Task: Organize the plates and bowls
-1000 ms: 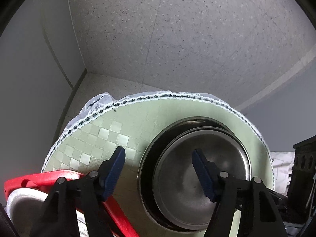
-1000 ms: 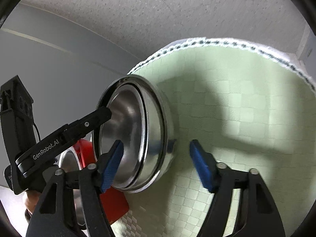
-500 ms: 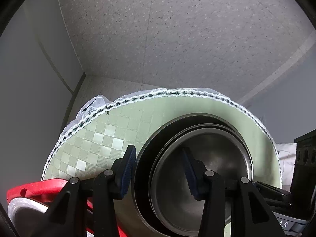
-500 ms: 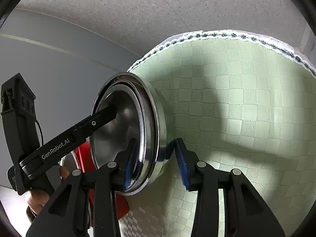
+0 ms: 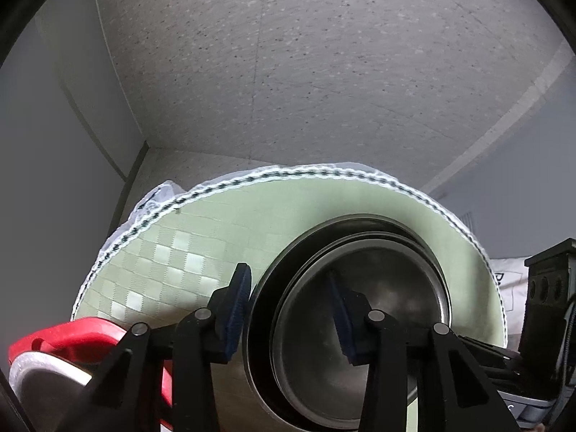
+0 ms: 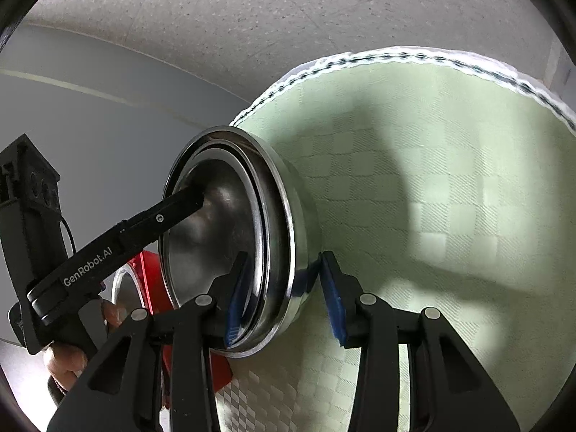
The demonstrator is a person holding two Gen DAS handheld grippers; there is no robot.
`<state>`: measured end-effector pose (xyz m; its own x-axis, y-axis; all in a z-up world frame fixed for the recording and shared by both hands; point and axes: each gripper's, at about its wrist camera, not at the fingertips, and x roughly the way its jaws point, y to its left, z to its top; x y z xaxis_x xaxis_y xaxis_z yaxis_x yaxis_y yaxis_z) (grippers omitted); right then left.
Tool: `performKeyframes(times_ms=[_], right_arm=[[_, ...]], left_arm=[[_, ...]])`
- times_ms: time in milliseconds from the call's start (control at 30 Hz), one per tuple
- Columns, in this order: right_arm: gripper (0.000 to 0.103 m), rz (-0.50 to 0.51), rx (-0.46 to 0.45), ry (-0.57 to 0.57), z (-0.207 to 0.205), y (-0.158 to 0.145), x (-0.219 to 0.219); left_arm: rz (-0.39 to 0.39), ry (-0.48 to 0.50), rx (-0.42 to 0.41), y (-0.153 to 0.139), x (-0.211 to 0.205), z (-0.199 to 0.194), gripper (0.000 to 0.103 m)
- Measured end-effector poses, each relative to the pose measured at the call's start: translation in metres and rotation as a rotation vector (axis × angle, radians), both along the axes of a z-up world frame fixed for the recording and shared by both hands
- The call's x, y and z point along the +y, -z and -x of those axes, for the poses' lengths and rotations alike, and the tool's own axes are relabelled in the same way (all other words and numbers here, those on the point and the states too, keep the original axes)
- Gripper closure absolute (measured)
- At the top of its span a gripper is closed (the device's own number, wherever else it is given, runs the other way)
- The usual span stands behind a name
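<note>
A stack of steel bowls (image 5: 363, 327) stands on a round table with a green checked cloth (image 5: 172, 252). My left gripper (image 5: 289, 318) straddles the near rim of the stack, one pad outside, one inside, closed on the wall. My right gripper (image 6: 279, 293) grips the stack (image 6: 230, 237) from the other side, one pad inside, one on the outer wall. The left gripper's finger shows in the right wrist view (image 6: 118, 241) reaching into the bowl.
A red tray (image 5: 72, 334) holding a steel plate (image 5: 39, 392) sits at the table's near left; it also shows in the right wrist view (image 6: 151, 280). The tablecloth (image 6: 450, 198) spreads to the right. Grey walls surround the table.
Both grippers have closed from wide open onto the rim of the bowl stack. The cameras have tilted a little with the stack.
</note>
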<state>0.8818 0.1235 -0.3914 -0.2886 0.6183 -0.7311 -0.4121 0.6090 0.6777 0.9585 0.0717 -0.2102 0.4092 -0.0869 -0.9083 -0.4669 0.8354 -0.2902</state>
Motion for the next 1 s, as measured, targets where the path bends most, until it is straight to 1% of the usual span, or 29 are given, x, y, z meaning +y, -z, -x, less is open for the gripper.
performKeyframes(times_ms=[133,233,333,367,567,733,800,900,1000], right_arm=[[0.063,-0.009,0.024,0.038,-0.005,-0.001,-0.024],[0.063,-0.009,0.025,0.055,-0.008,-0.003,-0.045],[0.063,-0.014,0.021,0.067,-0.008,-0.01,-0.061],[0.063,-0.014,0.019,0.069,-0.008,-0.013,-0.059],[0.063,-0.046,0.0,0.081,-0.008,-0.036,-0.092],[0.063,-0.097,-0.035,0.068,0.005,-0.072,-0.112],[0.063,-0.112,-0.046,0.06,0.009,-0.087,-0.107],[0.063,-0.132,-0.059,0.042,0.021,-0.102,-0.103],[0.063,-0.161,-0.047,0.026,0.039,-0.112,-0.094]], left_arm=[[0.017,0.015,-0.008,-0.002,-0.015,0.0,0.066],[0.024,0.028,-0.013,-0.005,-0.03,0.002,0.068],[0.013,0.034,-0.023,-0.012,-0.047,0.007,0.068],[0.01,0.034,-0.025,-0.016,-0.051,0.007,0.068],[-0.009,0.03,-0.073,-0.048,-0.078,0.025,0.068],[-0.045,-0.001,-0.121,-0.086,-0.089,0.056,0.068],[-0.059,-0.015,-0.137,-0.1,-0.09,0.067,0.068],[-0.083,-0.044,-0.154,-0.118,-0.088,0.089,0.068],[-0.097,-0.073,-0.163,-0.131,-0.079,0.117,0.068]])
